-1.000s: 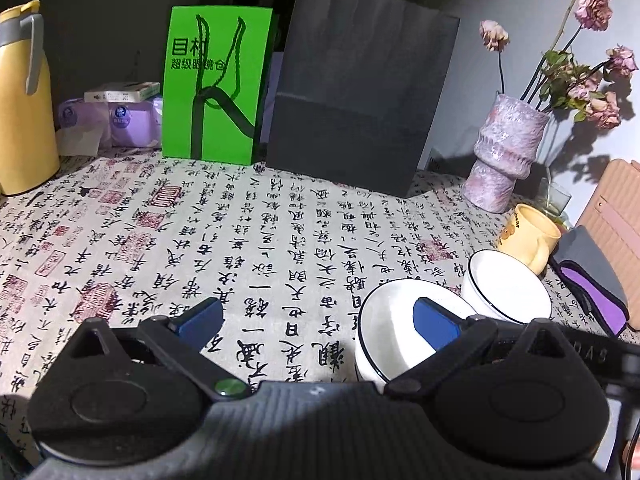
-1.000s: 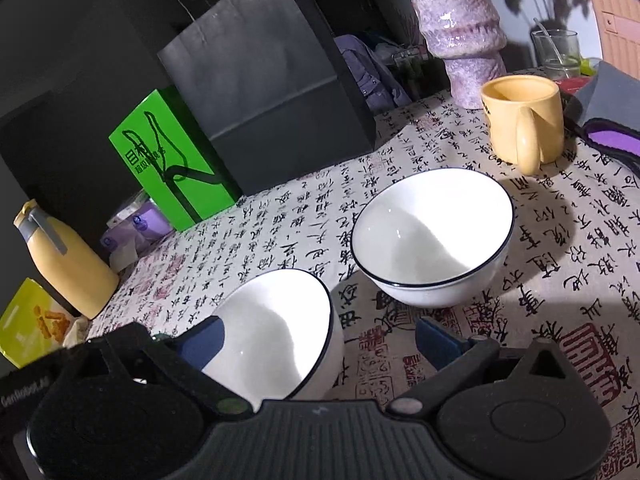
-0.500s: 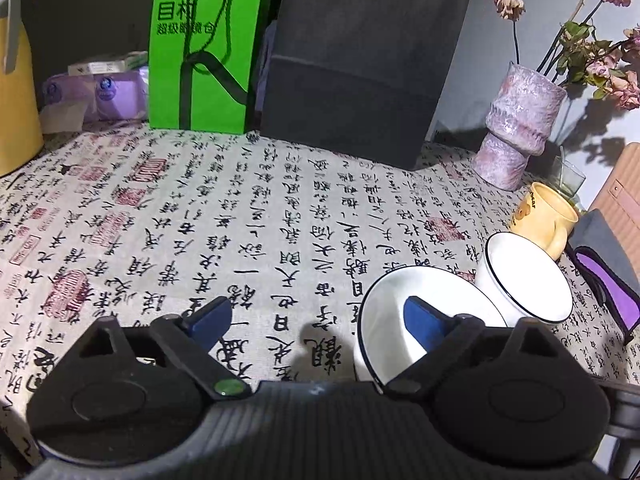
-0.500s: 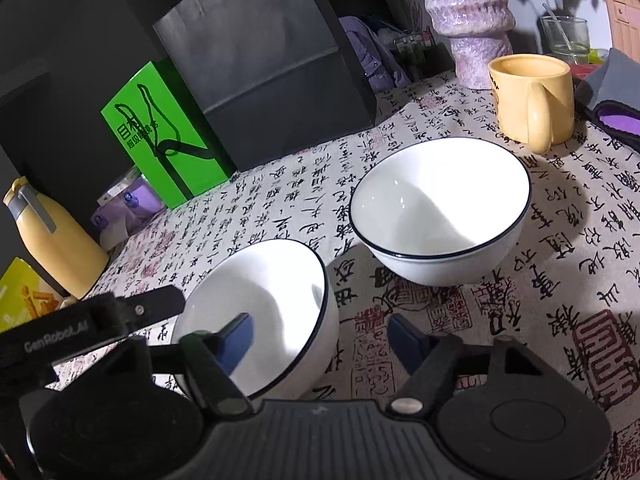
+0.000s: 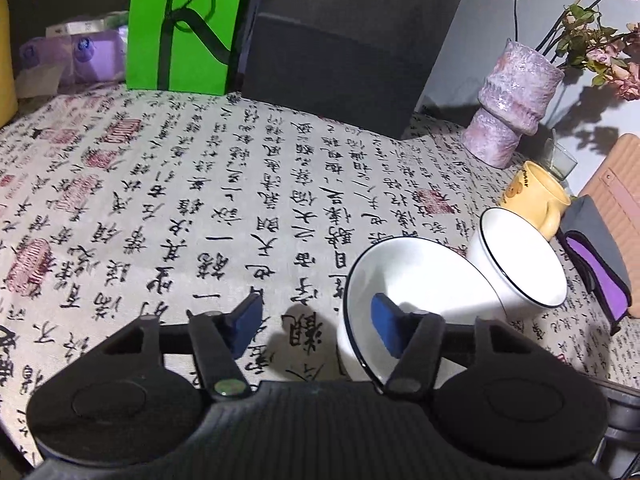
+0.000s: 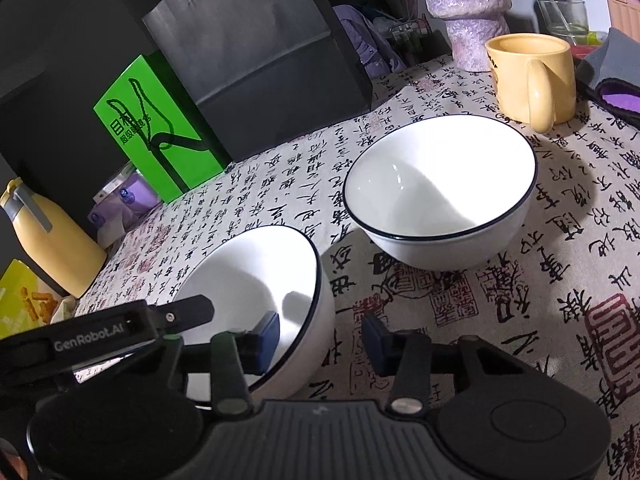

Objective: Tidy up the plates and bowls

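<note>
Both grippers straddle the near bowl's (image 6: 256, 280) rim, one pad inside its empty white hollow. The left gripper (image 5: 316, 322) and right gripper (image 6: 320, 338) are closing, angled downward. Beyond, the far bowl (image 6: 440, 192) is empty.

Whole left and middle of the tablecloth (image 5: 168, 208) is bare – plenty of room to pass there. Back edge is walled off by the green bag (image 5: 180, 28) and black bag (image 5: 348, 40), with the vase (image 5: 512, 104) at the right end. Right side is tight – two bowls (image 6: 256, 284) (image 6: 440, 188) sit close, with only a narrow strip of cloth between them, then the mug (image 6: 532, 76) just behind and a pouch (image 5: 600, 264) beside.
</note>
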### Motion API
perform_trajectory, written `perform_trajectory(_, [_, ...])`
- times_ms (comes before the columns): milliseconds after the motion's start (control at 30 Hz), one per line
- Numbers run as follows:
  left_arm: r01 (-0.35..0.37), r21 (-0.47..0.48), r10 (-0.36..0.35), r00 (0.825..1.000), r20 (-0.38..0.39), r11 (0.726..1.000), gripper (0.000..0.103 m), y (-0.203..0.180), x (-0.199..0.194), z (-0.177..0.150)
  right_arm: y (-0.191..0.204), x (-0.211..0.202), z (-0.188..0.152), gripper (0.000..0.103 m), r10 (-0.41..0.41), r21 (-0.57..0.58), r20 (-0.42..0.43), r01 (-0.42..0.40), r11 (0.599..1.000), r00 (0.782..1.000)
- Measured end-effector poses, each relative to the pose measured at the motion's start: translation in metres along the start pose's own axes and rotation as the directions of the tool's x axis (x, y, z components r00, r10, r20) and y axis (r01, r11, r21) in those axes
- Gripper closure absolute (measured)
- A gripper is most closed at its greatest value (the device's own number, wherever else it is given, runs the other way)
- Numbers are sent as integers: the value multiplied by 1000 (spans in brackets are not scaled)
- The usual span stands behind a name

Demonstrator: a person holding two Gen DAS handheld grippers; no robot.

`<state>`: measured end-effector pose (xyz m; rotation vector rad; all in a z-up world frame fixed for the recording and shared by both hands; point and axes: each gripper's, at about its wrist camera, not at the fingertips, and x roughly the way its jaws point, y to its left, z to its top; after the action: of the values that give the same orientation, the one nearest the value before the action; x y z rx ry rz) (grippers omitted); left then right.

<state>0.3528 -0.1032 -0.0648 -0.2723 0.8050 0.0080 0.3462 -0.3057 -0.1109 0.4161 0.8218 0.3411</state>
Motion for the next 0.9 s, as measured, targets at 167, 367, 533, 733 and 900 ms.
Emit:
perform_trajectory(167, [28,-10,-28,1000,-10,1000,52,2,4,-1,-1,3,0,60,1,7,-6,-1,1000,1000])
perform_trajectory(367, [55,-29,-56,998,-25,998,63,7,8,-1,-1,4,-1,63,-2,5,-11,2,1000,1000])
perform_trajectory(533, [88,-24,-89,996,-19,996,76,6,8,-2,-1,5,-1,68,11,5,-16,-11,1000,1000])
perform_trajectory(733, [105,14,-105,994,-6,994,87,-1,6,-3,1,5,-2,77,25,-7,-19,-25,1000,1000])
perform_trajectory(900, [105,37,-105,994,5,994,88,-4,5,-5,1,4,-2,78,27,-9,-19,-27,1000,999])
